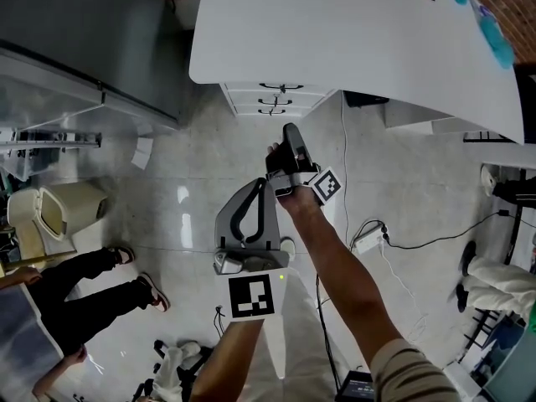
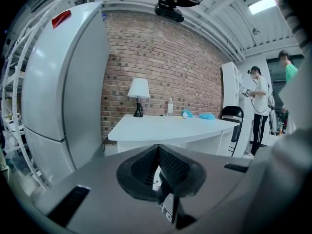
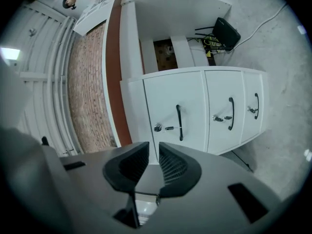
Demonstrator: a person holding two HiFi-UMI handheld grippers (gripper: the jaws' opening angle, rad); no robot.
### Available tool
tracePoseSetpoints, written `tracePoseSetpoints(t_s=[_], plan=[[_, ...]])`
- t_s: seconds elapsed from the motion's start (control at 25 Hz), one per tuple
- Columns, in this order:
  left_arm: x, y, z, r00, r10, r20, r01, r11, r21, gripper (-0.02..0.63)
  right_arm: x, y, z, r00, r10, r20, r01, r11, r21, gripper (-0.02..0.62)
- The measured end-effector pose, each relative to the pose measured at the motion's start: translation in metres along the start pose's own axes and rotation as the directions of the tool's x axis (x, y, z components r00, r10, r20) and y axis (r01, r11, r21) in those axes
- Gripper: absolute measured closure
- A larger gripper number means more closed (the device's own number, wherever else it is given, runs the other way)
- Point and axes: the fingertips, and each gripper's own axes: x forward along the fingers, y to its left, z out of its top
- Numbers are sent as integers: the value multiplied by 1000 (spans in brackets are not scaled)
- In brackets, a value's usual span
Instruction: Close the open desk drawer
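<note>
I am looking at the drawer stack (image 1: 276, 97) under the white counter (image 1: 352, 32). In the right gripper view all three drawer fronts (image 3: 204, 111) are sitting flush with one another, handles in a row, with no gap showing around any of them. Nothing is standing out from the stack in the head view either. So I am judging the closing itself as done. I cannot tell which of the three was the open one, since they are all looking alike.

The right gripper (image 1: 291, 134) is hanging in the air in front of the stack, apart from it. Its fingers (image 3: 175, 165) are released, with a narrow gap showing between them and nothing sitting in it. The left gripper (image 1: 258, 187) is hovering nearer my body, over the floor (image 1: 193, 166). Its fingers (image 2: 173, 167) are clenched together at the tips on nothing, pointing toward the counter and the brick wall (image 2: 161, 57) behind it.

As I am reading it, little is remaining beyond drawing both hands away. No further push is looking necessary.
</note>
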Motion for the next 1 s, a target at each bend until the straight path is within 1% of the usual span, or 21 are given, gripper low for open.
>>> tracePoseSetpoints(t_s=[0.08,0.12,0.4,0.56,0.72,1.0], plan=[[-6,-2,4,1000,2,7,-2,1000,-1,600,-4,15,-4,1000,17,-4,-17,1000,9,570],[-9,-2,6,1000,3,11,-3,1000,1,600,-5,23,-7,1000,27,-9,-26,1000,9,583],[-37,1,16,1000,19,21,-19,1000,2,600,-17,90,-33,996,81,-47,-82,997,-16,584],[-55,4,27,999,27,30,-27,1000,6,600,-22,135,-54,991,71,-112,-83,991,-104,584],[-70,4,48,998,35,50,-36,999,18,600,-28,178,-71,982,56,-179,-91,977,-193,584],[-94,5,86,997,35,73,-40,997,73,600,-39,251,-94,971,45,-234,-112,953,-282,584]])
